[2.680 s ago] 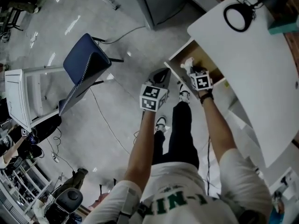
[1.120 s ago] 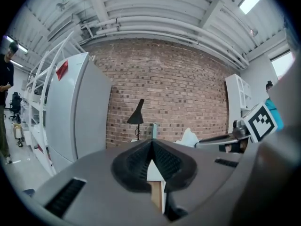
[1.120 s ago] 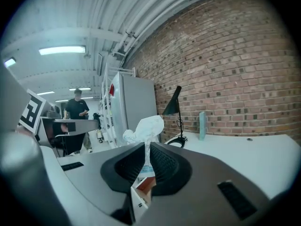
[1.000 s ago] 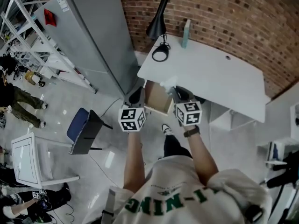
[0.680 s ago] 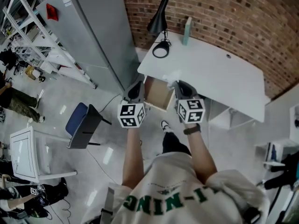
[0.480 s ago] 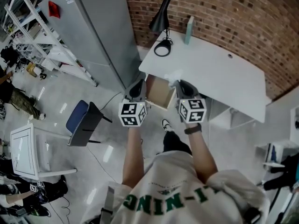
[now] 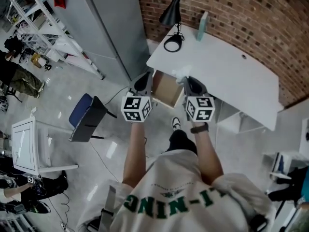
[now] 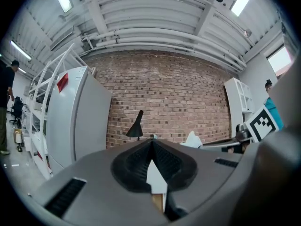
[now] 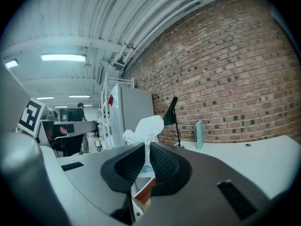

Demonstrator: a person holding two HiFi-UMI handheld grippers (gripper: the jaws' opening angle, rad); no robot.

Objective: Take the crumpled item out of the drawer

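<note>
The crumpled item (image 9: 145, 126) is a wad of white paper pinched between the jaws of my right gripper (image 9: 146, 147), which is shut on it. In the head view the right gripper (image 7: 186, 80) hovers at the front edge of the white desk (image 7: 227, 76), just right of the open wooden drawer (image 7: 166, 88); the wad is barely visible against the desk top. My left gripper (image 7: 144, 79) hangs left of the drawer, shut on nothing. In the left gripper view its jaws (image 8: 151, 141) meet, and the wad (image 8: 192, 139) shows to the right.
A black desk lamp (image 7: 173, 13) and a teal bottle (image 7: 203, 25) stand at the desk's far edge by a brick wall. A tall grey cabinet (image 7: 106, 28) stands left of the desk. A blue chair (image 7: 87, 124) sits on the floor to the left.
The right gripper was down in the drawer with the wad; now it is raised out at desk height. In the last second both grippers hold their places while the head view shifts slightly.
</note>
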